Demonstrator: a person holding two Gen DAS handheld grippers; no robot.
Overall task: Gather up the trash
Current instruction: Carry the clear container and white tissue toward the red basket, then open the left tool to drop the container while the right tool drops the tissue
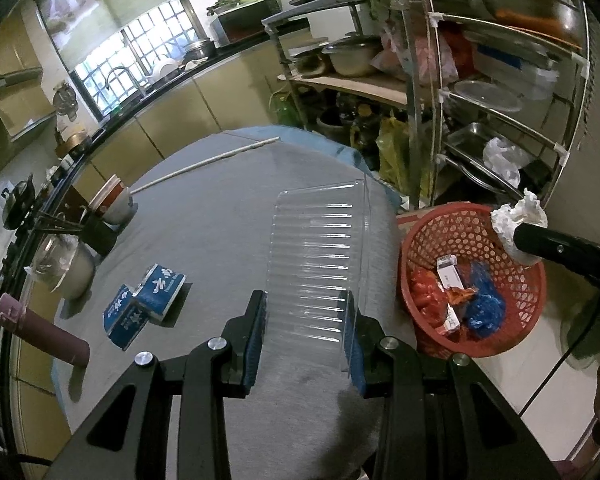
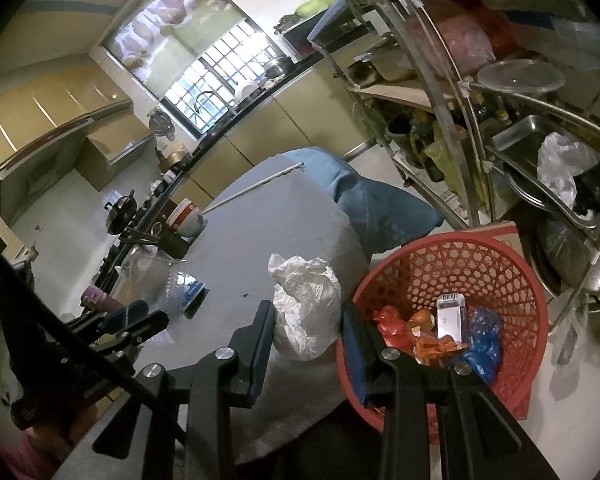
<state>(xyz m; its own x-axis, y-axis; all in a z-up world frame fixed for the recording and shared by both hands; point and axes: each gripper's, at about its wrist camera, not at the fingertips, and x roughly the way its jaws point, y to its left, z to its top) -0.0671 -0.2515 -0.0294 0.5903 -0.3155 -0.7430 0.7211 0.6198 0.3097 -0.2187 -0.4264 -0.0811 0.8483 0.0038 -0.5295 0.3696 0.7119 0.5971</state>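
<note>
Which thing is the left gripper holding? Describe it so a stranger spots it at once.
Start at the round grey table beside the red basket. Above the table's near edge, the left gripper is shut on a clear plastic tray. It is see-through and ribbed, unlike the two blue cartons on the table and the white crumpled wad in the right gripper.

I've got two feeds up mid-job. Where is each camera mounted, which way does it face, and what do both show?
Left wrist: on the left claw, looking down along its fingers across the grey table; its pads grip a clear plastic tray; the right claw's finger shows at right holding a white paper wad.
Right wrist: on the right claw, angled down at the table edge, gripping that wad; the left claw shows at left.
Shared: red basket, blue cartons, window, metal rack.
</note>
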